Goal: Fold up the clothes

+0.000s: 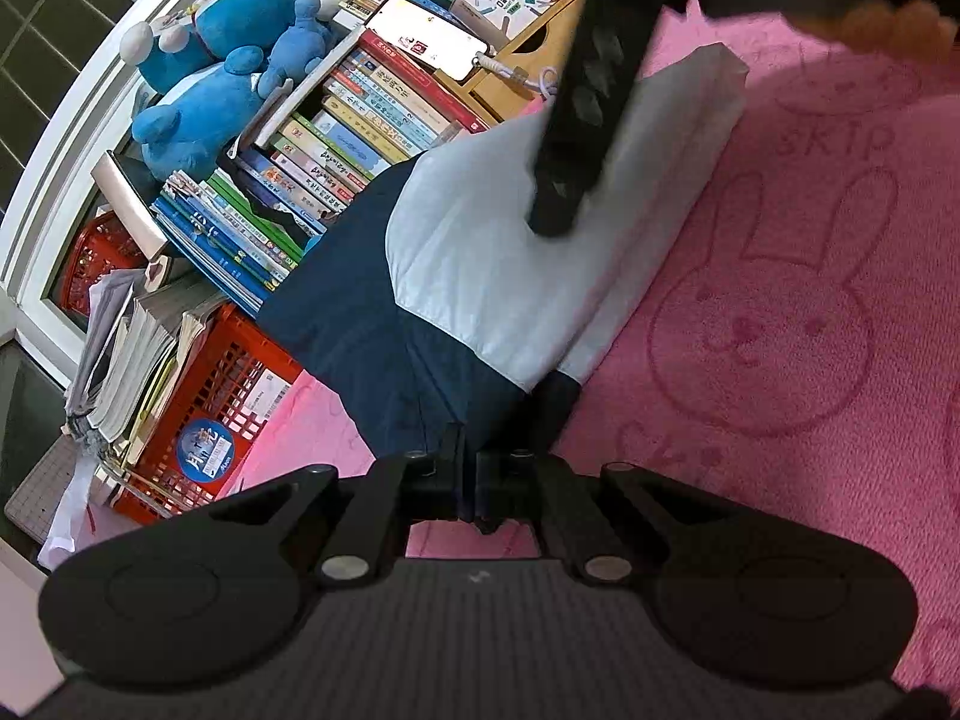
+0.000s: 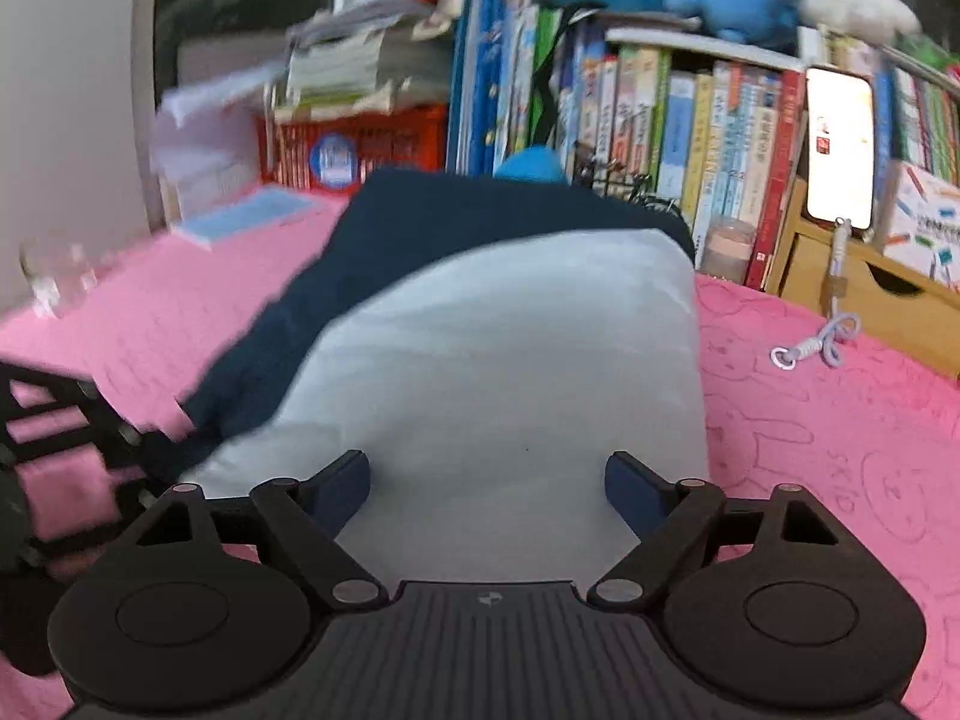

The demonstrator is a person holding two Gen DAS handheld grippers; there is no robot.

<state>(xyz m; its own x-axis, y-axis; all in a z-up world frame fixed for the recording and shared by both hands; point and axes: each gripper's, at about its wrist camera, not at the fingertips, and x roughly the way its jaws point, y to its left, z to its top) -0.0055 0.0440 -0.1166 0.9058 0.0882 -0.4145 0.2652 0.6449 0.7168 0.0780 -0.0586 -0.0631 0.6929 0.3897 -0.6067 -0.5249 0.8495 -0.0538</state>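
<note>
Two claws work one navy-and-white garment (image 2: 492,372) on the pink blanket (image 2: 840,420): my left claw (image 1: 474,480) pinches its near navy hem, my right claw (image 2: 486,480) gapes empty above the white panel. Next I judge: grip, fold over.

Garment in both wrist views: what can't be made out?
- Left wrist view: the right gripper's finger covers part of the garment's white panel; contact unclear.
- Left wrist view: the left gripper hides the navy hem it pinches.
- Right wrist view: motion blur smears the garment's edges; its near edge sits behind the right gripper.
</note>
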